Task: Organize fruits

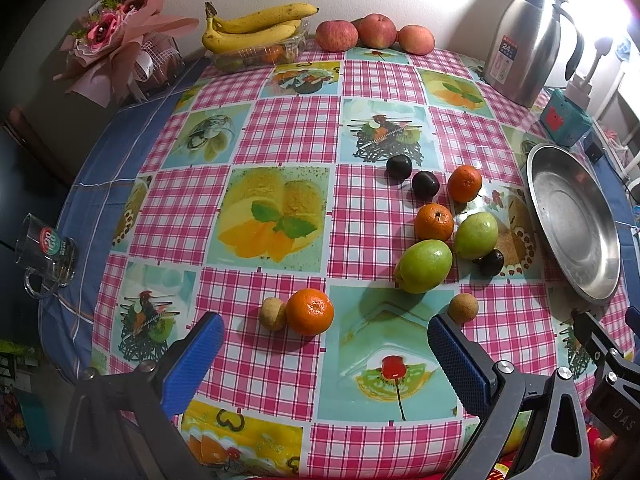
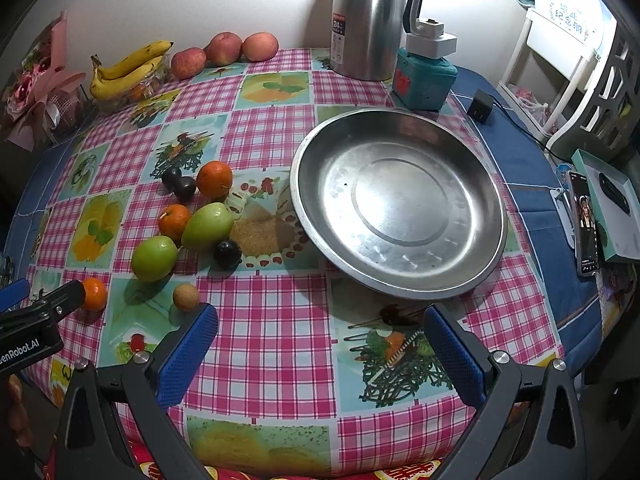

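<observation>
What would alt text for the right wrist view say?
An empty steel plate sits on a fruit-print tablecloth, with oranges, green fruits and dark plums loose to its left. The open right gripper hovers in front, holding nothing.

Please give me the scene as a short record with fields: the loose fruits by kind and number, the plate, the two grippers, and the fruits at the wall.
oranges: three, one near the left gripper
green fruits: two
dark plums: three
small brown fruits: two
steel plate: bare, right of the fruits
left gripper: open, holds nothing
right gripper: open, holds nothing
at the wall: bananas, three apples
</observation>
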The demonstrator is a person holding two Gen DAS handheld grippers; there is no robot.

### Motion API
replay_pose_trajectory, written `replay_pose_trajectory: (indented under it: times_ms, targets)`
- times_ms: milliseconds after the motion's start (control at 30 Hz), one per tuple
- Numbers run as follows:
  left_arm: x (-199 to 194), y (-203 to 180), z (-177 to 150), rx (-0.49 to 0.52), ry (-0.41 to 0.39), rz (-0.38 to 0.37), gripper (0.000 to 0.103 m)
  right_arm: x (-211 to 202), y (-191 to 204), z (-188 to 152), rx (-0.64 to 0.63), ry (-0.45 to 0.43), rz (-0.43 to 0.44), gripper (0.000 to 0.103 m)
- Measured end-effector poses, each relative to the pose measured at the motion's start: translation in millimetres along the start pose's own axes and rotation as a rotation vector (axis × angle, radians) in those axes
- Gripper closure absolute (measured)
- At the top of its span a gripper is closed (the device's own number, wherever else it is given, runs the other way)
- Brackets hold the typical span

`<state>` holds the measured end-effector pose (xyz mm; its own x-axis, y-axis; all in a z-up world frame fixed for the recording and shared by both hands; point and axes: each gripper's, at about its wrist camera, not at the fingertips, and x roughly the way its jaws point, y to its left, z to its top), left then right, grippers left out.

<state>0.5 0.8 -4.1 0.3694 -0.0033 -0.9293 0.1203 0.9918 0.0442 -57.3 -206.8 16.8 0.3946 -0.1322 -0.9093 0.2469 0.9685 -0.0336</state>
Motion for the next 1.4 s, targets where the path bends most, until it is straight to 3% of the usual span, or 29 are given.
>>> replay_pose_trajectory:
  times_ms: [1067, 1133, 1200, 1267, 1400]
  targets:
    - [0.9, 0.0, -1.5, -0.012, -0.003, -0.017, 0.0, -0.8, -0.3, 0.3, 0.001, -0.002, 0.002, 0.001]
    - [0.6, 2.9, -1.9, -0.026, -0.008, -0.038, 0.0, -0.3, 1.0, 1.2, -0.004, 0.001, 0.006, 0.001]
    - [-0.6, 9.0, -1.2, -0.071, -0.009, -0.153, 0.0, -0.1, 2.9, 1.9, -0.013, 0.004, 0.019, 0.001]
    - [-2.4, 14.1, 0.4, -0.084, -0.023, -0.209, 0.0, -0.1, 6.0, 2.8, -0.02, 0.001, 0.05, 0.001]
    - [-8.2, 26.8, 5.4, -0.072, -0.072, -0.181, 0.0, 3.2, 17.9, 6.7, -0.037, 0.004, 0.144, 0.001]
